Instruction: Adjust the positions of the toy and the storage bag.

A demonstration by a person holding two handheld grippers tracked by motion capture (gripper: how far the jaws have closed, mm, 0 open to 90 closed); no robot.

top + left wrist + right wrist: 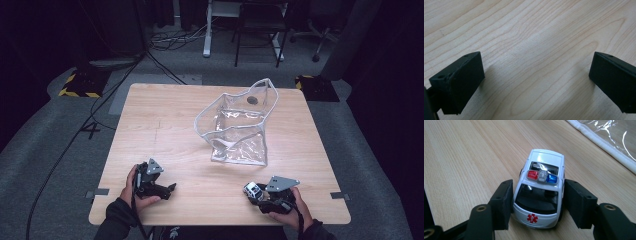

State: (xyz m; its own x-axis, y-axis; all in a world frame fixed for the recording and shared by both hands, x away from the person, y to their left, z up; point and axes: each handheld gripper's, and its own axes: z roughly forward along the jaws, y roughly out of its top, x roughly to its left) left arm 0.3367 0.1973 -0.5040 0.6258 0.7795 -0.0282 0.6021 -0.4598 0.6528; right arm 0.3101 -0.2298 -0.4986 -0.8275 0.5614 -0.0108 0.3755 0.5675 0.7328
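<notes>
Desk: clear plastic pouch mid-right. Toy ambulance car near the front edge, right of centre. I judge it light, rigid, slick-sided; best held across the doors. Long axis runs away from my right tool, bonnet towards it. Jaws are clenched on its flanks. Left tool released.

The high view looks forward and down over the whole tabletop. Each claw view sits low behind its claw, close to the wood. The right one shares the car and bag edge ahead with the high view.
</notes>
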